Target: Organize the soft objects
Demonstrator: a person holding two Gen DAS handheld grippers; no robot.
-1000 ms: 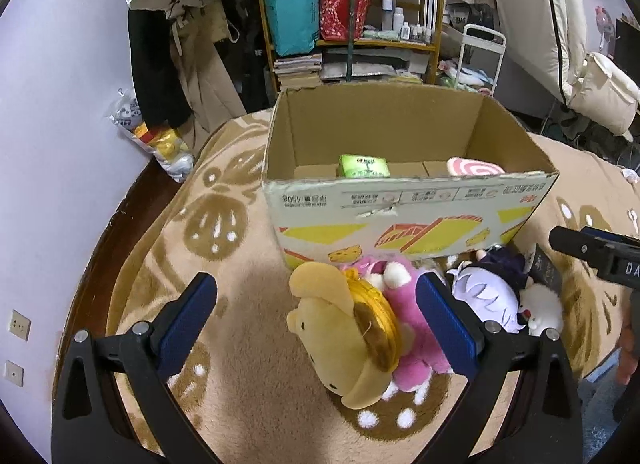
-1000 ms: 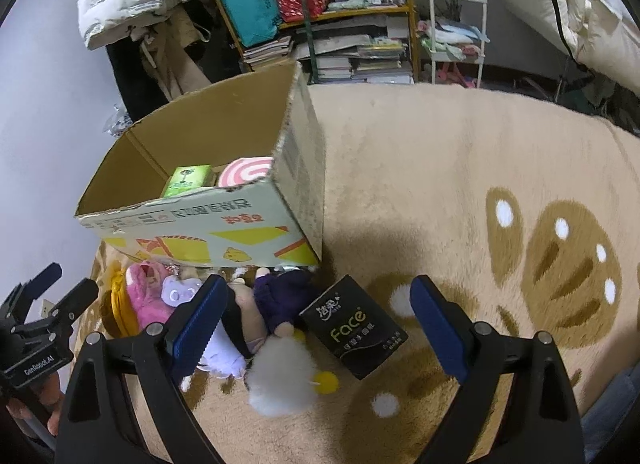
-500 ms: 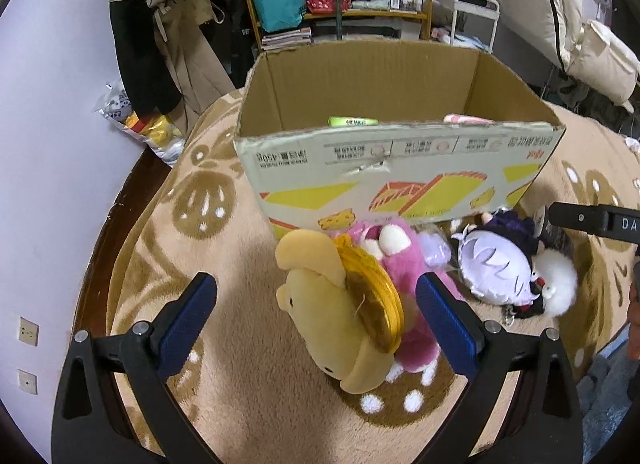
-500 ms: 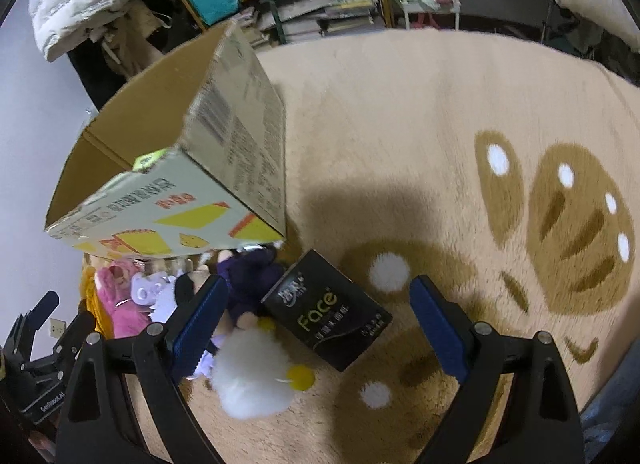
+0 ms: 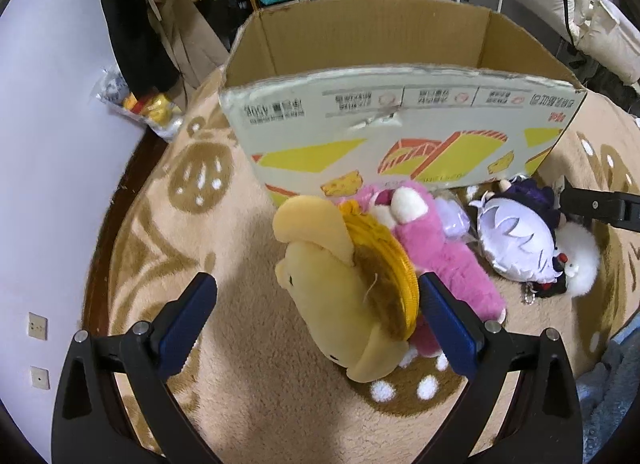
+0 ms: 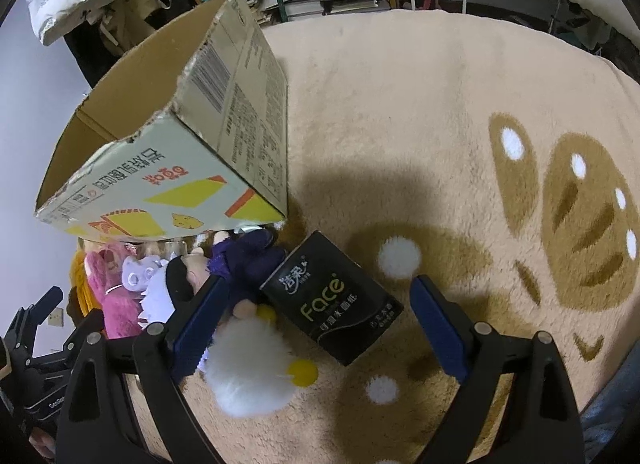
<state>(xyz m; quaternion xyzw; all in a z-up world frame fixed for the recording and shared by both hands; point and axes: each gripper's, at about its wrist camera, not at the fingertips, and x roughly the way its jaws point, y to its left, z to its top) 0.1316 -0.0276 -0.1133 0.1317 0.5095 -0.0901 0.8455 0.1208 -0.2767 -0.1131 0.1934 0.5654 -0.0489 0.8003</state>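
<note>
Beige rug (image 5: 248, 232) with brown patterns and white dots, covering the floor and carrying all items. Open cardboard box (image 5: 400, 144) standing upright on the rug, its printed front wall facing the left wrist camera; its contents are hidden from both views. Yellow plush (image 5: 340, 304) lying on the rug in front of the box, between the spread jaws of the left tool (image 5: 316, 328); the right pad sits just beside the plush's amber-coloured back, the left pad well apart from it, so the left tool is released and grips nothing. Pink plush (image 5: 444, 260) lying against the yellow plush on its right side and touching the foot of the box. Purple-and-white doll (image 5: 516, 240) lying just right of the pink plush, with a white fluffy ball (image 5: 580, 264) touching its far side. Black tissue pack (image 6: 332, 300) marked "Face", lying flat on the rug near the box corner, between the wide-apart jaws of the right tool (image 6: 316, 328); neither pad touches it, so the right tool is released too. The right tool's left pad overlaps the doll (image 6: 240, 256) in that view; contact cannot be told
</note>
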